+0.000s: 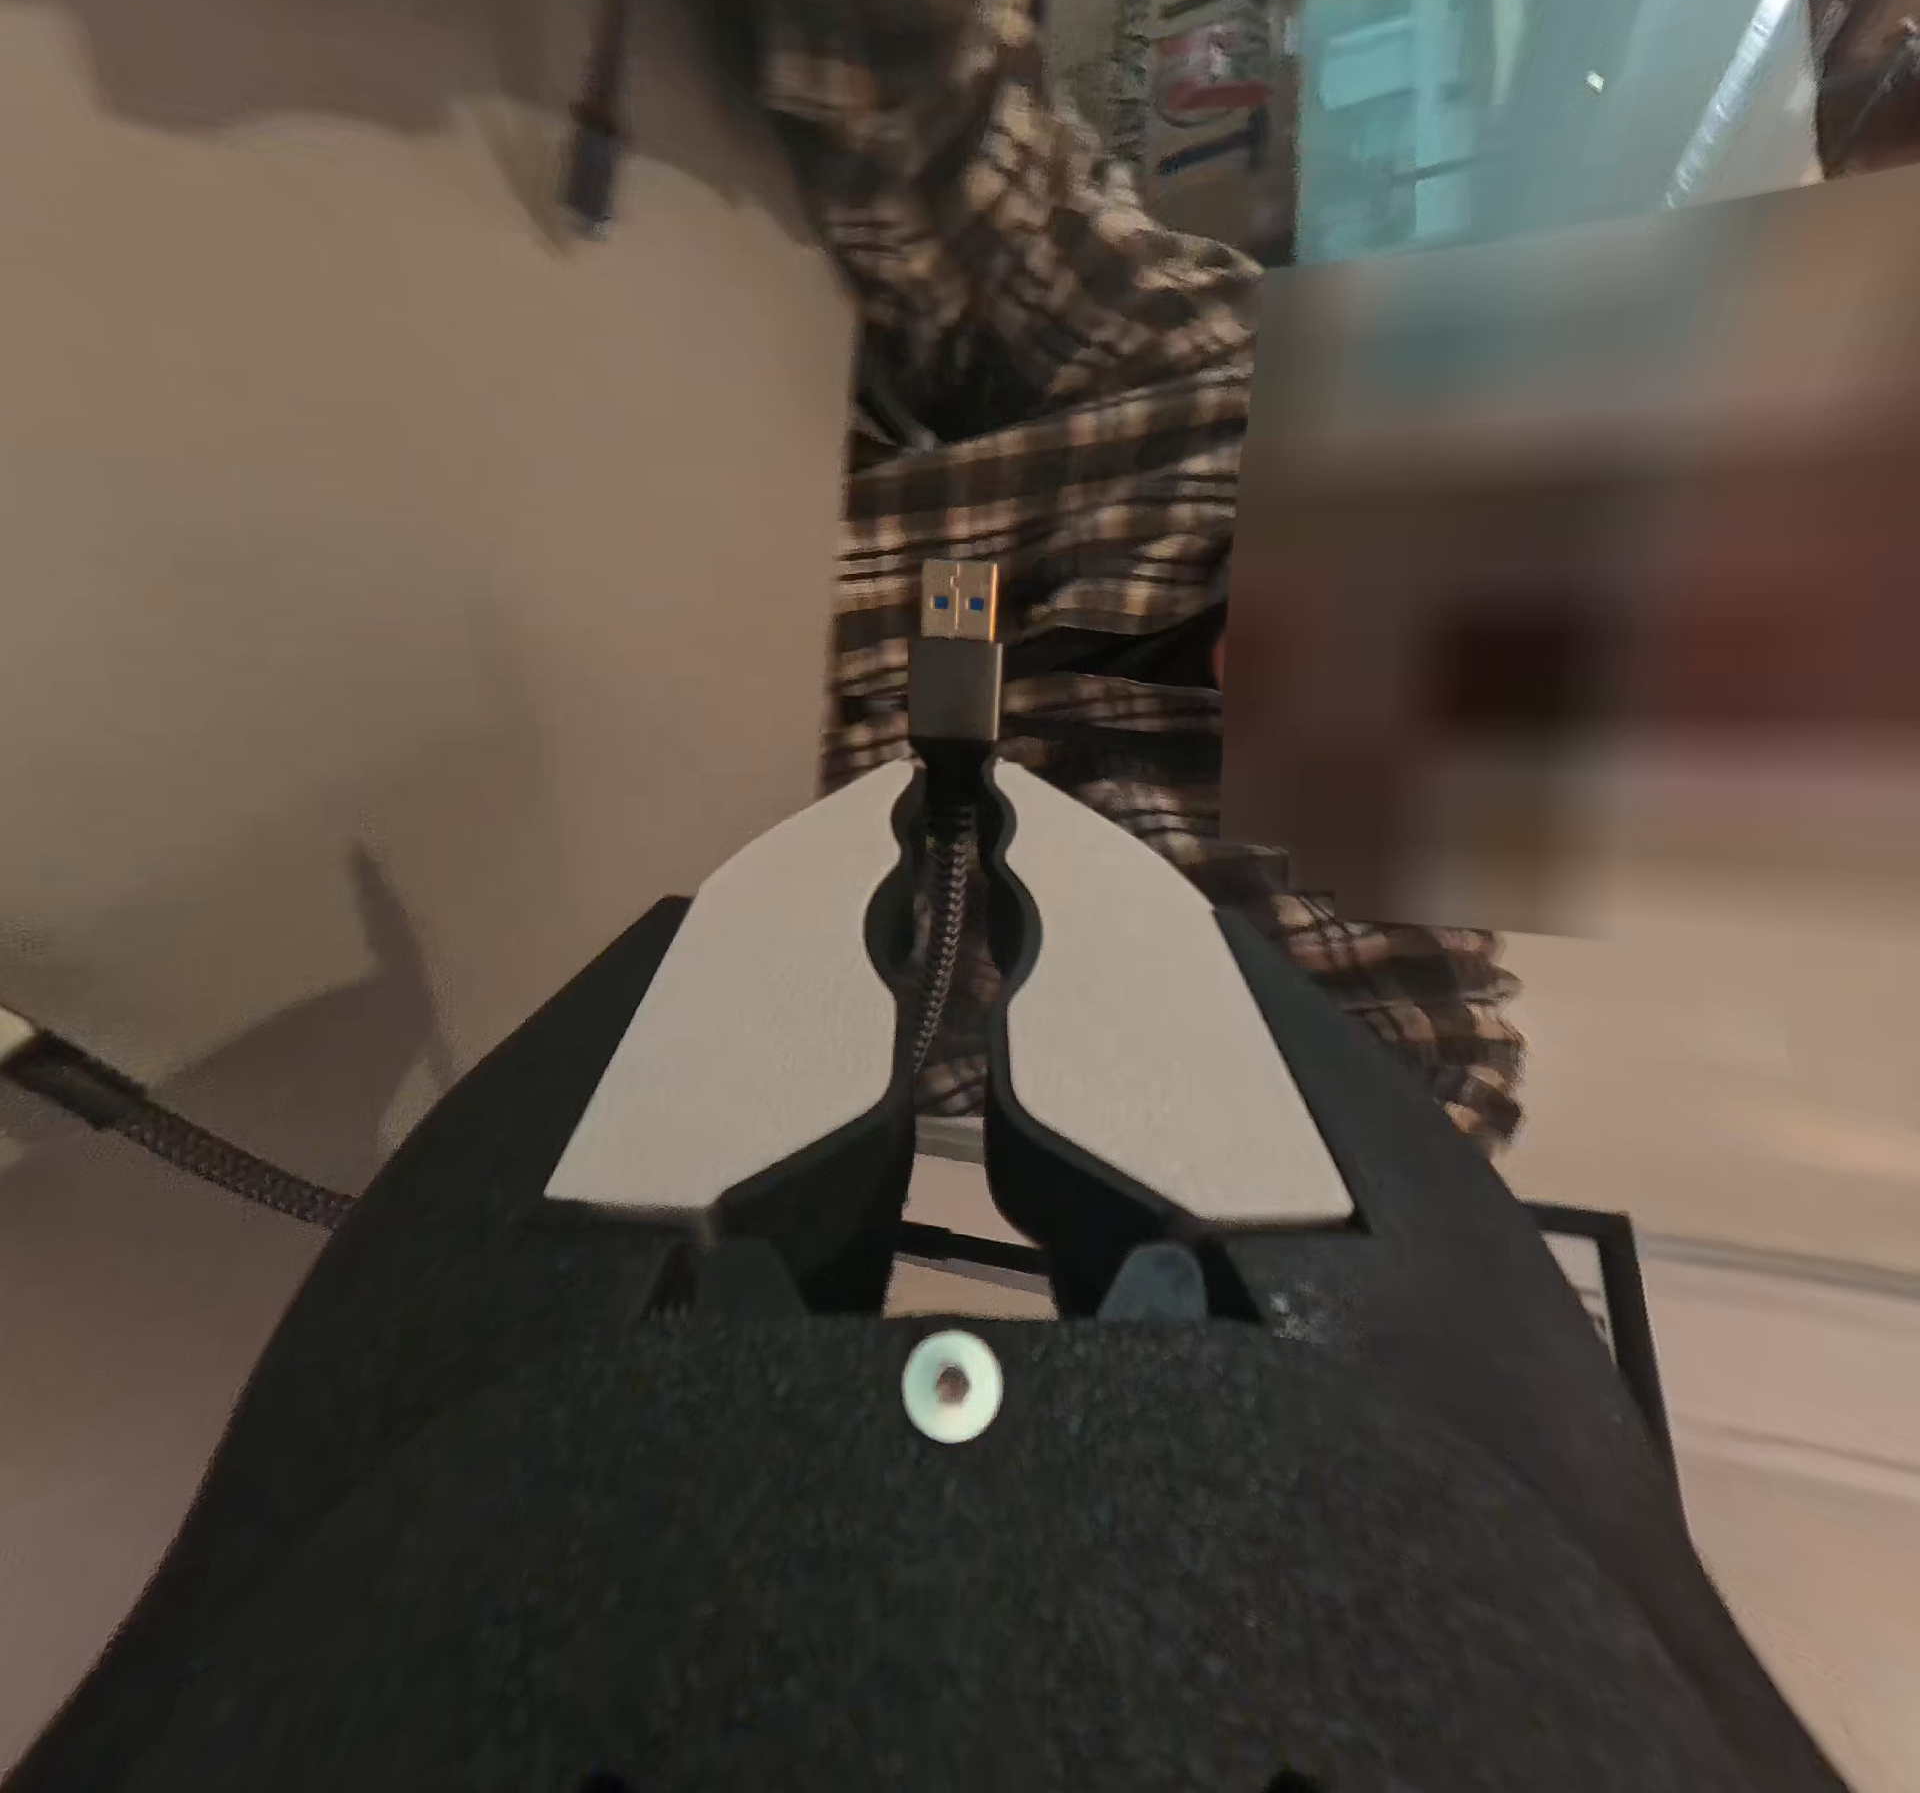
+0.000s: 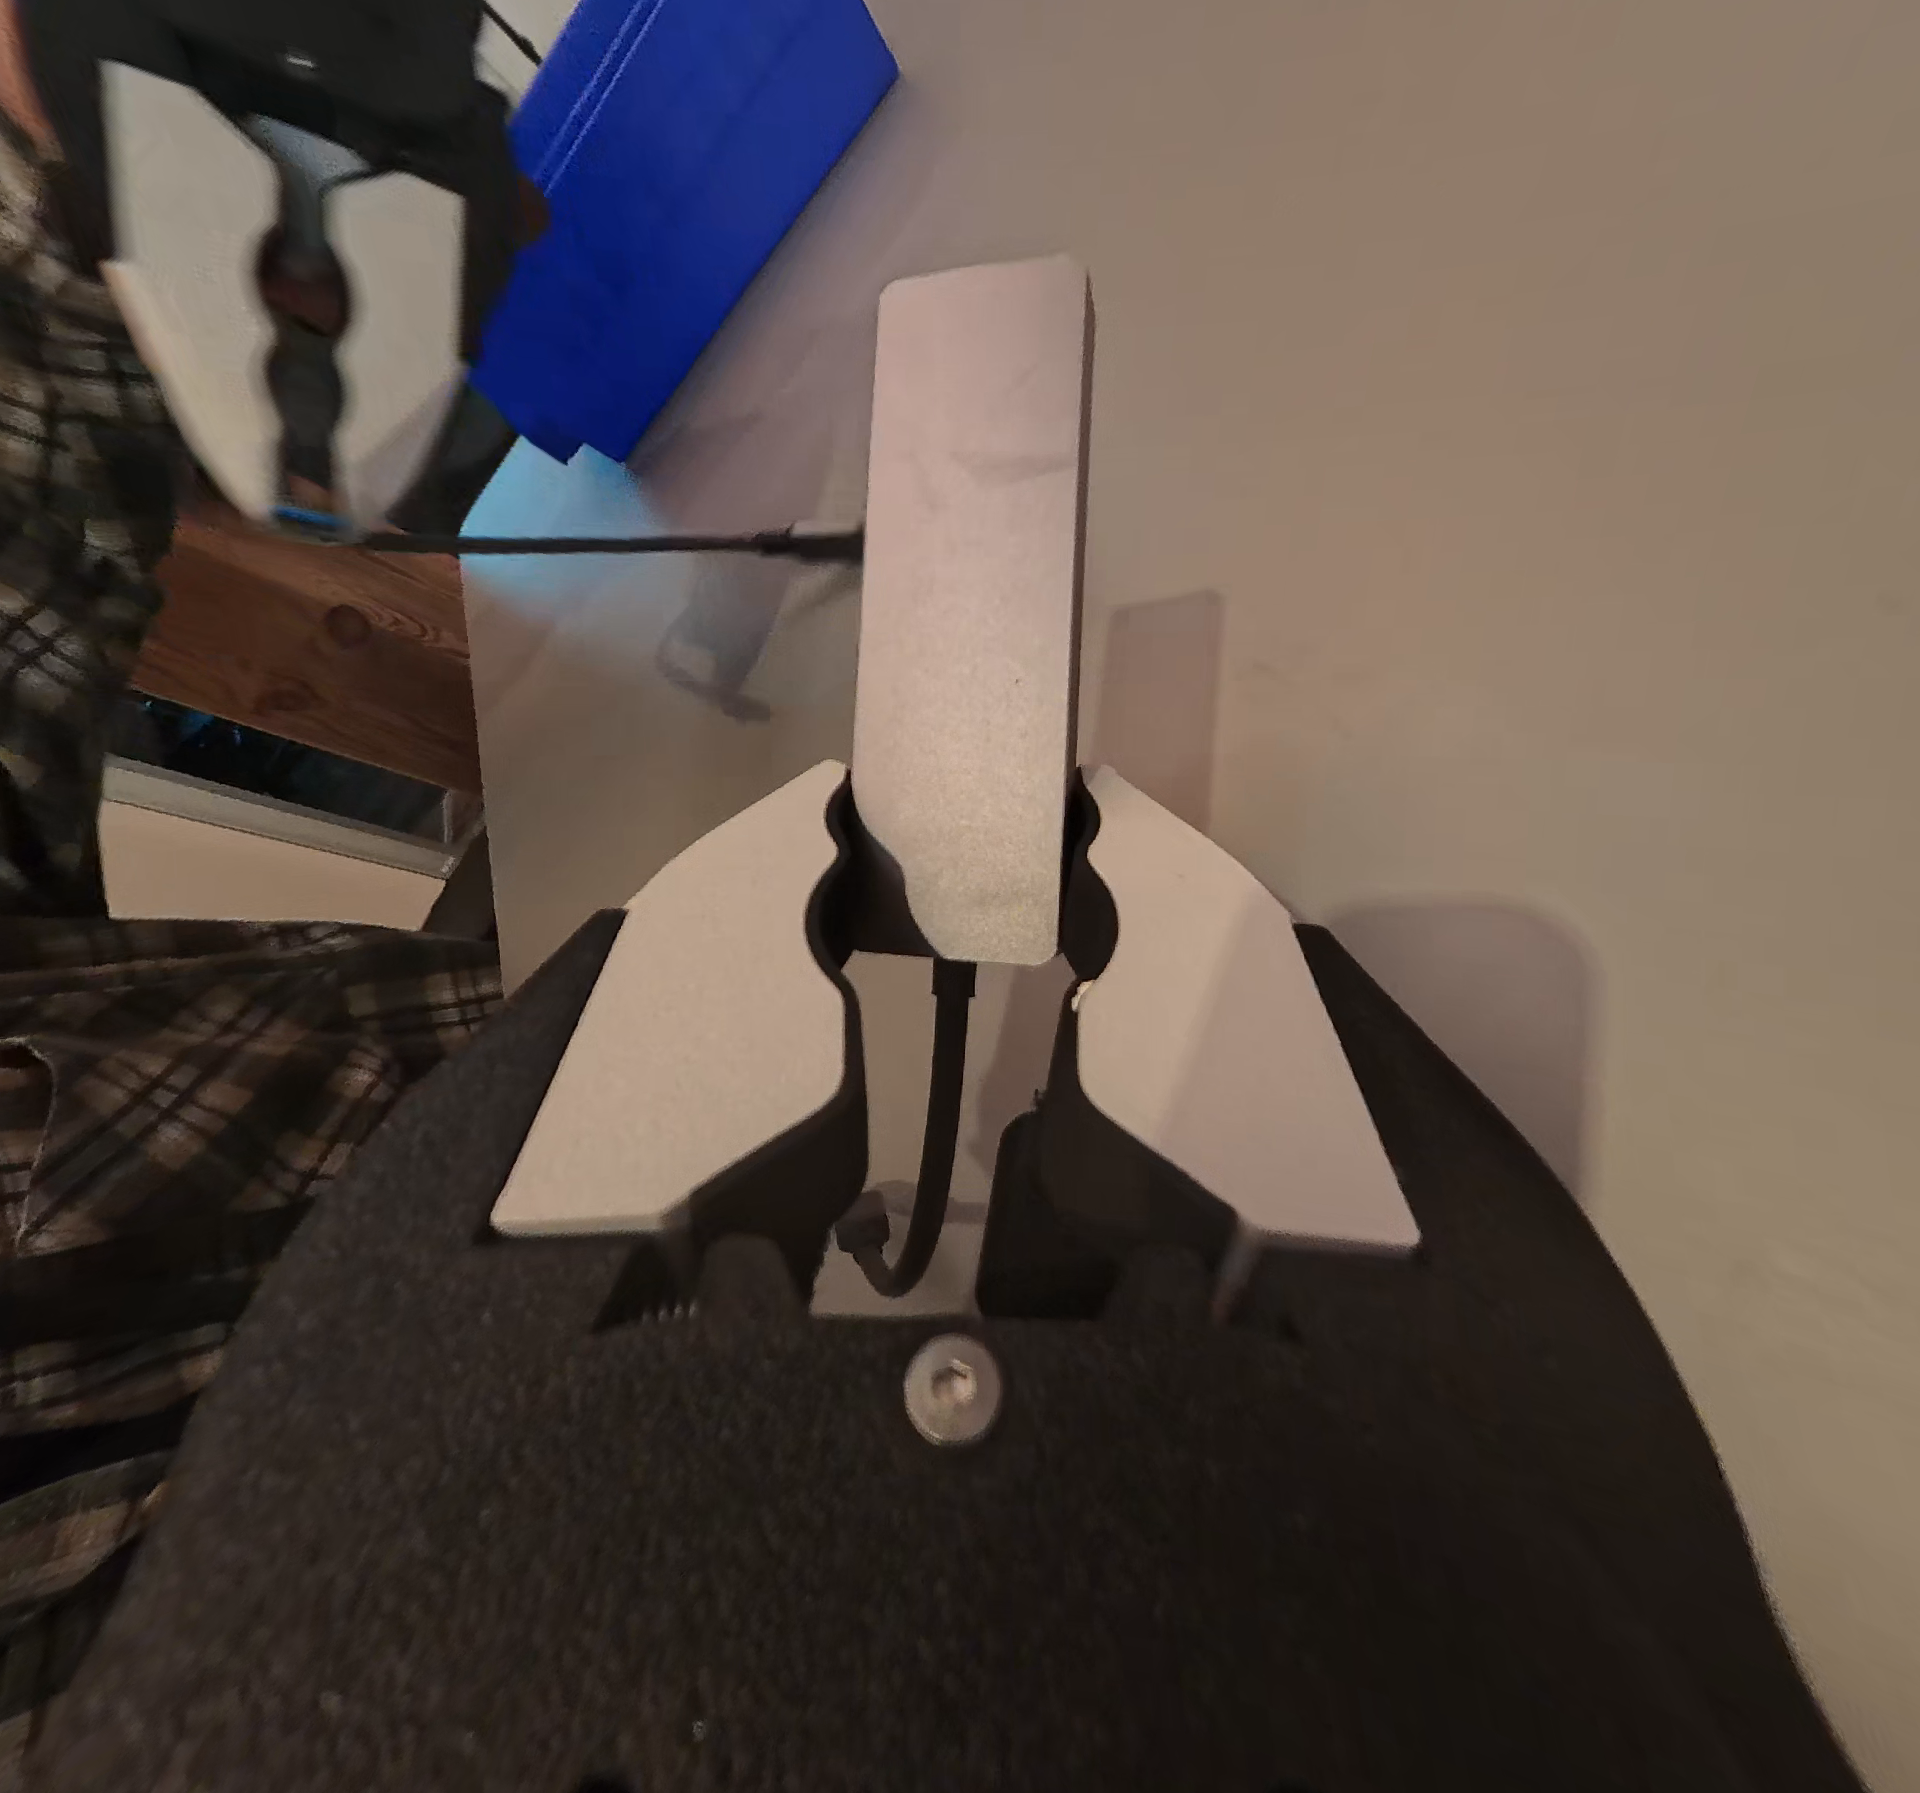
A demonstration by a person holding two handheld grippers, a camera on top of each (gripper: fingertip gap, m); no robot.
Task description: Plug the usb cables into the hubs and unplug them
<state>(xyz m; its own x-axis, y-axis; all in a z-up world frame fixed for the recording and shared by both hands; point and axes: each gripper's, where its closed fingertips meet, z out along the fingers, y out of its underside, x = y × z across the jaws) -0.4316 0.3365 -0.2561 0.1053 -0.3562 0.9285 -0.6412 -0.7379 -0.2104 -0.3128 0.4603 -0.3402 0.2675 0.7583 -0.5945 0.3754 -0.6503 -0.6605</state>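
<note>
1. The left gripper (image 1: pixel 951 777) has its fingers (image 1: pixel 790 995) drawn in narrow, clamped on a braided usb cable (image 1: pixel 940 954) that runs up the gap between them.
2. The cable's plug (image 1: pixel 958 663) sticks out past the fingertips toward 12 o'clock, its grey shell just clear of the tips and its metal end bare, touching nothing.
3. Beyond the plug hangs a plaid shirt (image 1: pixel 1039 455), blurred. At 11 o'clock a second dark plug (image 1: pixel 587 169) dangles on its own cord, well apart from the held one.
4. At 8 o'clock in the left wrist view another braided cable (image 1: pixel 197 1146) crosses the pale surface (image 1: pixel 312 600).
5. The right gripper (image 2: pixel 961 808) has its fingers (image 2: pixel 707 1026) part-way closed on the lower end of a silver hub (image 2: pixel 971 600), which stands upright toward 12 o'clock.
6. The hub's short black lead (image 2: pixel 940 1120) hangs from its bottom end between the fingers and curls back toward 6 o'clock.
7. A thin black cable (image 2: pixel 613 543) meets the hub's left edge at 9 o'clock and runs to the far gripper at 10 o'clock.
8. A blue bin (image 2: pixel 686 164) sits at 11 o'clock on the surface (image 2: pixel 1455 393).
</note>
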